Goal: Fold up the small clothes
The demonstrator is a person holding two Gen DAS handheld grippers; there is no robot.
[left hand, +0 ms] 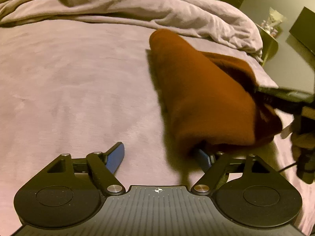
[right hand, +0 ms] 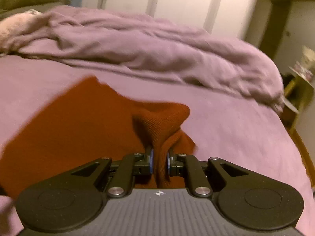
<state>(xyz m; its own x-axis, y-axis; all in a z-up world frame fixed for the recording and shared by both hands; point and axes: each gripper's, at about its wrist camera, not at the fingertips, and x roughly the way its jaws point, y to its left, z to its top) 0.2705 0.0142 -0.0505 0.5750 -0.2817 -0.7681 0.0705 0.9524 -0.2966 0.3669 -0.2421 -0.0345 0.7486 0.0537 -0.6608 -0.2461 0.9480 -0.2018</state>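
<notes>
A rust-brown knitted garment is raised off the lilac bed sheet on its right side. My right gripper is shut on a bunched fold of the garment, and the cloth fills the narrow gap between its blue pads. In the left wrist view the right gripper comes in from the right edge, buried in the cloth. My left gripper stands open low over the sheet. Its left finger is bare, and the garment's near corner hangs over the tip of its right finger.
A crumpled lilac duvet lies across the far side of the bed. The bed's right edge drops to the floor beside a small yellow-green table with items on it. White wardrobe doors stand behind. A person's hand holds the right gripper.
</notes>
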